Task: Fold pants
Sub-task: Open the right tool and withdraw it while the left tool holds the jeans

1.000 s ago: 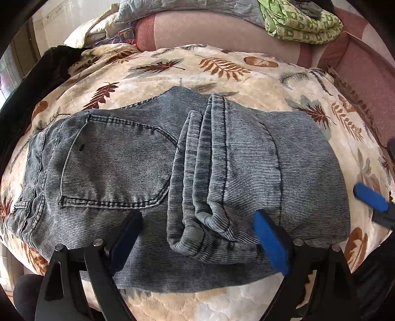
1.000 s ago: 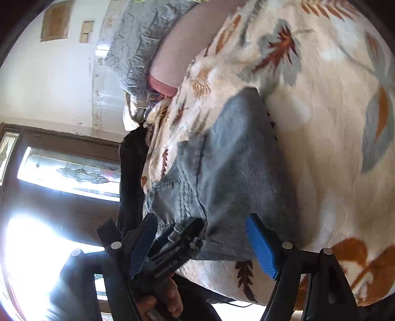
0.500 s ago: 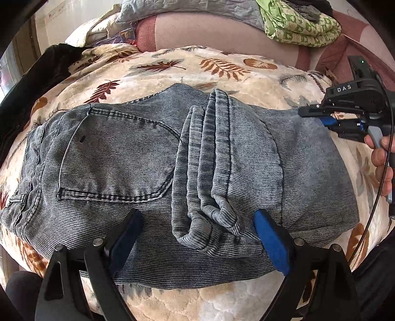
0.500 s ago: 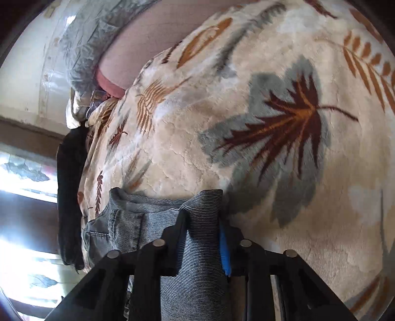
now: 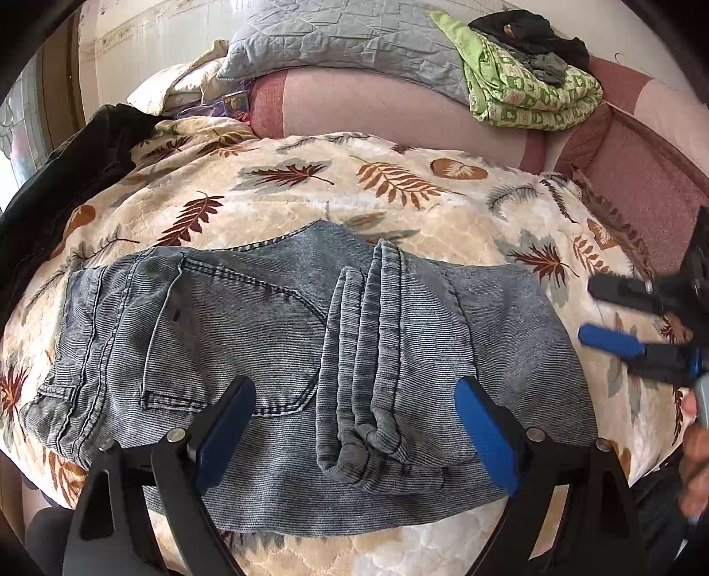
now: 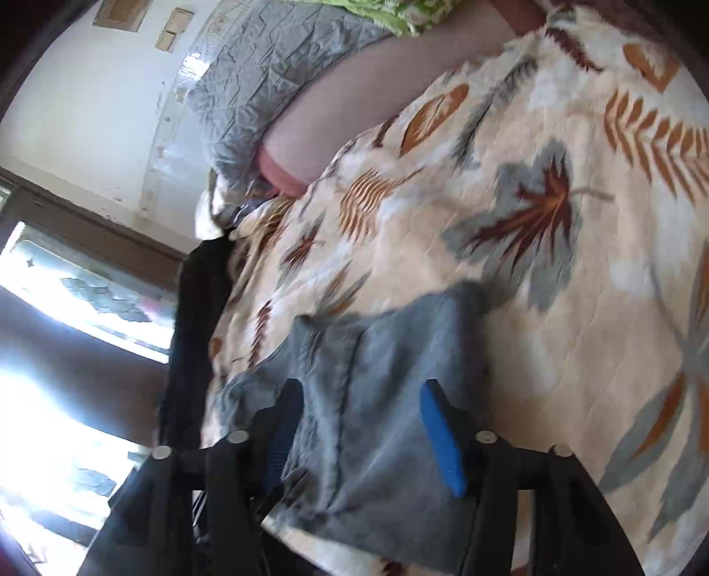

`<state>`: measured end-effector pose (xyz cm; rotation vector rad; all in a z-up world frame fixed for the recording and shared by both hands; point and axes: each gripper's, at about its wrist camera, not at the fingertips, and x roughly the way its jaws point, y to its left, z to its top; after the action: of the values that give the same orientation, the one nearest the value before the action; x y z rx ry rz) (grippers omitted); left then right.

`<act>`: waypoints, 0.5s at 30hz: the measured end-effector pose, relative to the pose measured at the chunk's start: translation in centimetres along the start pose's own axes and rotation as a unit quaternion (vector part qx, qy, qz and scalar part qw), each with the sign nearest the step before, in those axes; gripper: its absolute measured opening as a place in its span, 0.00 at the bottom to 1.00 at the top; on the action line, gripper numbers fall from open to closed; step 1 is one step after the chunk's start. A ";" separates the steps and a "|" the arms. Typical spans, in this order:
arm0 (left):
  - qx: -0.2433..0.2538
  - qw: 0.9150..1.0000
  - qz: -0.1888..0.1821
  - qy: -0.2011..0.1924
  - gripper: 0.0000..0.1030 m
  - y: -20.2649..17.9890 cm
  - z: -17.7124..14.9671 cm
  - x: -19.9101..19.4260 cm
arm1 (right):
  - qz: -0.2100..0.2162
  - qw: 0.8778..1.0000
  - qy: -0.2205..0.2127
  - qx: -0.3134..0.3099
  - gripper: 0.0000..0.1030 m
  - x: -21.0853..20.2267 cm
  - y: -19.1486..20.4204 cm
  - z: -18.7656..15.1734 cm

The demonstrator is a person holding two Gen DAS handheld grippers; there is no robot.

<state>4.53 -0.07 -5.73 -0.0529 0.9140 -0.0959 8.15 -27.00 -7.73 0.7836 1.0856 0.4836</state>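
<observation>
The grey-blue jeans (image 5: 266, 345) lie folded on the leaf-print blanket (image 5: 399, 199), waistband to the left, leg cuffs bunched over the middle. My left gripper (image 5: 354, 425) is open and empty, held above the near edge of the jeans. My right gripper (image 6: 363, 434) is open and empty just off the right end of the jeans (image 6: 390, 398). It also shows at the right edge of the left wrist view (image 5: 616, 314), clear of the cloth.
A pink sofa back (image 5: 376, 110) runs behind the blanket with a grey quilted pillow (image 5: 345, 40) and a green patterned cloth (image 5: 531, 93) on it. A black garment (image 5: 66, 177) lies at the left. A bright window (image 6: 66, 354) shows at the left of the right wrist view.
My right gripper was shut on the right end of the jeans; it has opened, let go and drawn back to the right. My left gripper has pulled back a little.
</observation>
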 end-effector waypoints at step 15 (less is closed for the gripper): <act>0.031 0.998 0.018 0.055 0.90 -0.7 -1.5 2.9 | -0.045 0.999 0.025 0.014 0.64 0.7 -2.1 -5.5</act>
<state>5.02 -1.05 -8.89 0.0265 1.0209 -0.0931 3.39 -26.05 -11.11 0.7468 1.1703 0.4144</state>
